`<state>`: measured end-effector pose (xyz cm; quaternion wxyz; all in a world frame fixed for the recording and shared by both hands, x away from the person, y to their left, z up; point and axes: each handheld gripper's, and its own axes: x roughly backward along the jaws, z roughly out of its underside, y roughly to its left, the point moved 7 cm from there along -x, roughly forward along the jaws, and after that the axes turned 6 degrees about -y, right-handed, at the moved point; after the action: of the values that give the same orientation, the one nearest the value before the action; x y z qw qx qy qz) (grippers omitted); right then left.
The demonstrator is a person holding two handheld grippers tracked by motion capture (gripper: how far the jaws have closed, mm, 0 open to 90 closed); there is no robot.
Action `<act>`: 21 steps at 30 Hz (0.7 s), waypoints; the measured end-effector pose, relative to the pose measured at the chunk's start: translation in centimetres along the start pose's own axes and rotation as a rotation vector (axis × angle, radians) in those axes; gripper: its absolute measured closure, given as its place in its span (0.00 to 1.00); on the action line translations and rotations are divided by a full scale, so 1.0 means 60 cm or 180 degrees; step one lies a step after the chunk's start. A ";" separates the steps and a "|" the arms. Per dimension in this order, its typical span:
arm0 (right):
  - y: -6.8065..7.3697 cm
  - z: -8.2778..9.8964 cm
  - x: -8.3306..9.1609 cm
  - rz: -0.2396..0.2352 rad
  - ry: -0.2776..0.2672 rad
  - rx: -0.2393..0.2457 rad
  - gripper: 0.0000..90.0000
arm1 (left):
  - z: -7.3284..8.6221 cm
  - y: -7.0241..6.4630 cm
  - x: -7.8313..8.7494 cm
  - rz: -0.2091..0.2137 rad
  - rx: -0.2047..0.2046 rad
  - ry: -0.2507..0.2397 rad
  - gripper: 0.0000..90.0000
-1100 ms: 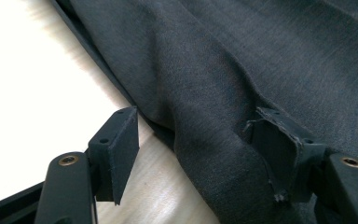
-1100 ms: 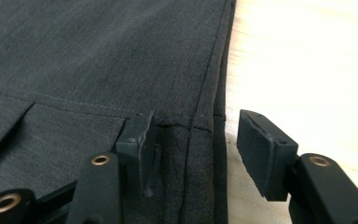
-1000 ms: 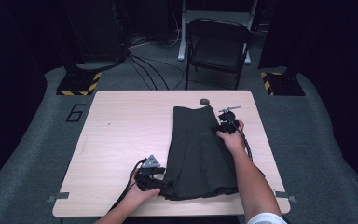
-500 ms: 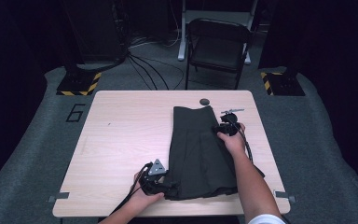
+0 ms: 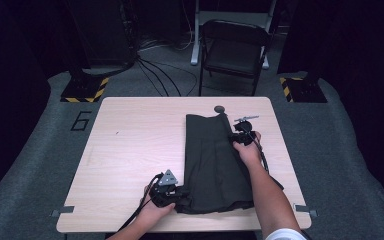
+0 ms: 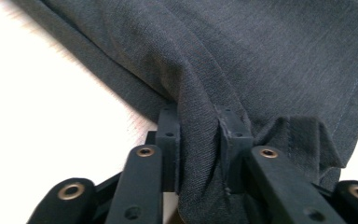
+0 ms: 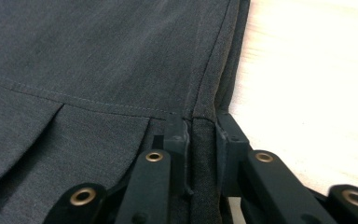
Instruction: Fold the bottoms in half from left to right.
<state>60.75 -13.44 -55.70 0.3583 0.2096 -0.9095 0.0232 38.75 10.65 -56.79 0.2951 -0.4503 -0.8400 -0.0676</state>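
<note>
On the wooden table lies a dark pleated skirt, right of centre. The left gripper, held low at its near left corner, and the right gripper, forearm stretched along its right edge, have just been closing; each now pinches fabric. The gripper views reveal bunched cloth and a stitched seam between the jaws.

Folding chair beyond the wooden table

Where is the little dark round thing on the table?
In the high view, the round thing sits near the table's far edge, just beyond the dark skirt's top end.
</note>
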 end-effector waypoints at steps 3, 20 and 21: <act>0.003 -0.002 0.004 -0.0015 0.0015 0.0003 0.88 | 0.000 0.006 0.011 0.0009 0.0003 0.0018 0.85; 0.099 -0.026 0.010 -0.0512 -0.0134 0.0236 0.89 | 0.022 0.059 0.129 -0.0259 0.0062 0.0141 0.86; 0.107 -0.024 0.008 -0.0535 -0.0099 0.0274 0.89 | 0.026 0.061 0.135 -0.0292 0.0066 0.0151 0.86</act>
<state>58.82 -7.46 -53.63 0.3355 0.3007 -0.8923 0.0289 37.57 19.20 -54.12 0.3162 -0.4065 -0.8532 -0.0830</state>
